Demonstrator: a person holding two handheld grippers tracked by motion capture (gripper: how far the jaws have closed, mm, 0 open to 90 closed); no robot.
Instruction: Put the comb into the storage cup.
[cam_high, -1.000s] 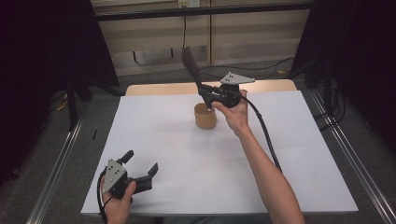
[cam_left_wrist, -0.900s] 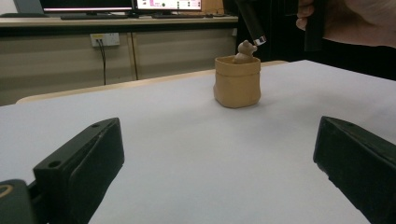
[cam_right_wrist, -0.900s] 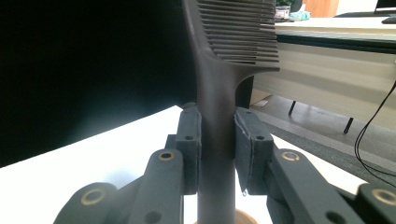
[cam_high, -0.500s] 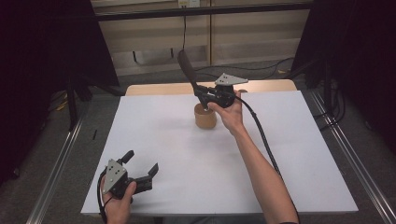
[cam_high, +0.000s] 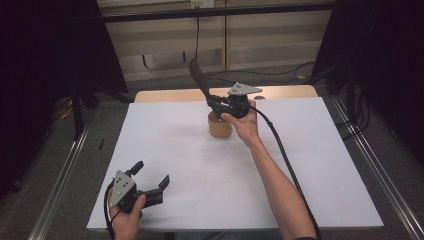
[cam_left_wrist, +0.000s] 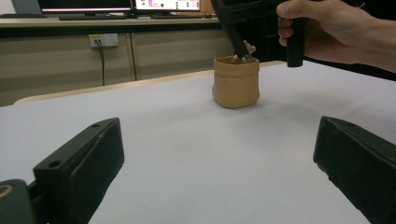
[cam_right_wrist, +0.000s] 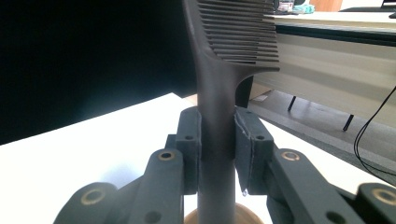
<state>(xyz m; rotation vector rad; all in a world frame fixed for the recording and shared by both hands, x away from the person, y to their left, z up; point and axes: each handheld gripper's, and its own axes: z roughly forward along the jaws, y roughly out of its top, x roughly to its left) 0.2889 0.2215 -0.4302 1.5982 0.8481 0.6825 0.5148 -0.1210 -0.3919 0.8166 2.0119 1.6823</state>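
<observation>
Over the last second the right gripper (cam_high: 214, 102), clamped on the dark comb (cam_high: 199, 76), drifts slightly leftward above the tan cup (cam_high: 219, 125), so the hand (cam_high: 243, 119) now sits more directly over the cup's right rim. The comb leans further left, its toothed end tipping away from the cup, while its lower end hangs at the cup's mouth.

overhead light fell evenly on the white table (cam_high: 175, 150); surroundings stayed dark. the comb (cam_right_wrist: 219, 93) appeared soft-focused up close, and shadows beneath objects were faint.
</observation>
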